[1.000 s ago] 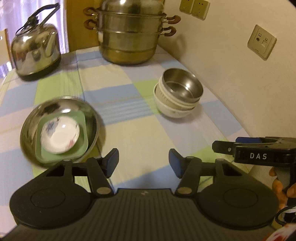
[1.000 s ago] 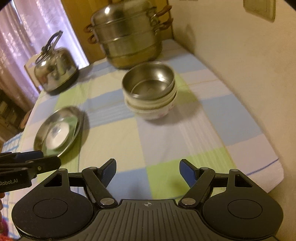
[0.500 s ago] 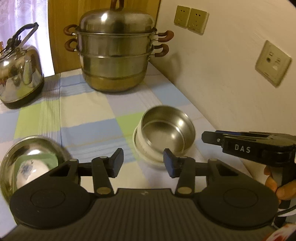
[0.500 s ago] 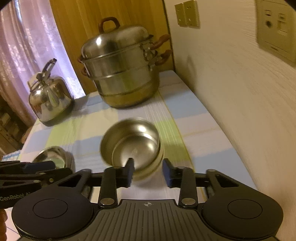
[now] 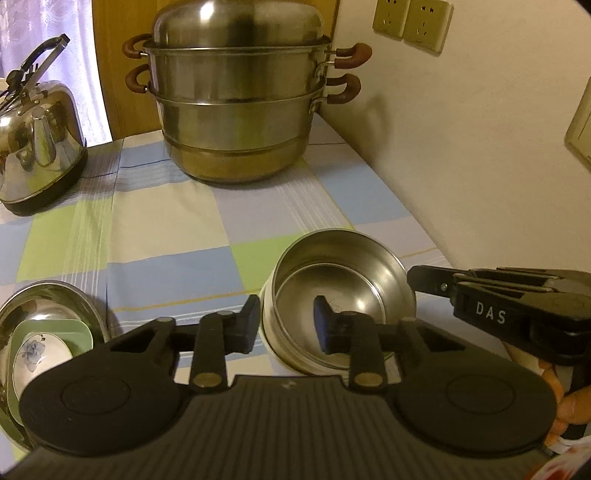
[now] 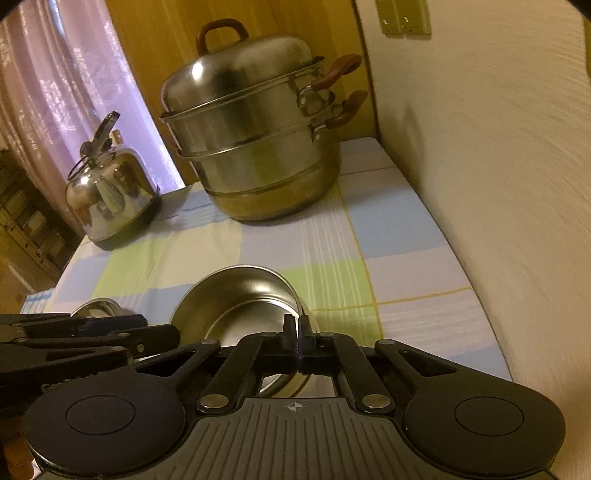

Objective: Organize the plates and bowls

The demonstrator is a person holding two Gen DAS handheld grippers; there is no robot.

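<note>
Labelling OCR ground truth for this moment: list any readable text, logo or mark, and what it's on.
"DAS": white letters on the side of the right gripper, left wrist view.
Embossed lettering on the left gripper body, right wrist view: too dark and cut off to read.
Small crosshair mark on the right gripper's ribbed housing: a symbol, no text.
Wall sockets: no legible marking.
Steamer pot, kettle, steel bowl: no text visible.
</note>
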